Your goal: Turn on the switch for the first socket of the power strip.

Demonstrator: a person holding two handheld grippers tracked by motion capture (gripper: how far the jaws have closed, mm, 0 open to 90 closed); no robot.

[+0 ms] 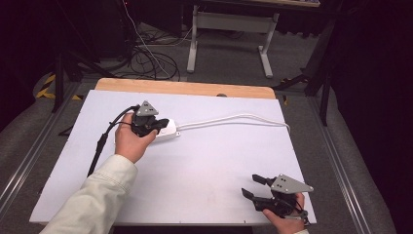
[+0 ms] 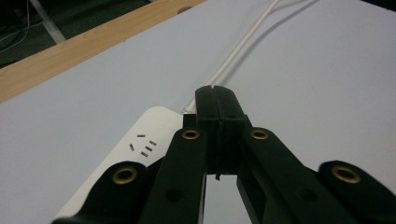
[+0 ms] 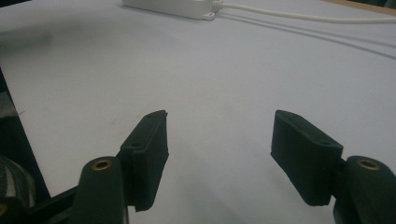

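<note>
Near the tabletop's (image 1: 204, 165) far left edge, the left tongs (image 1: 163, 123) press closed, empty, on the power strip (image 1: 167, 131); it may skid. Right tongs (image 1: 254, 187) gape near the front right corner.

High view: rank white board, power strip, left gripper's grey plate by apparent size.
1. White board, largest by far.
2. Power strip, partly hidden under the left gripper.
3. Grey plate, smallest; close to the strip's visible part, so that ranking is unsure.
</note>
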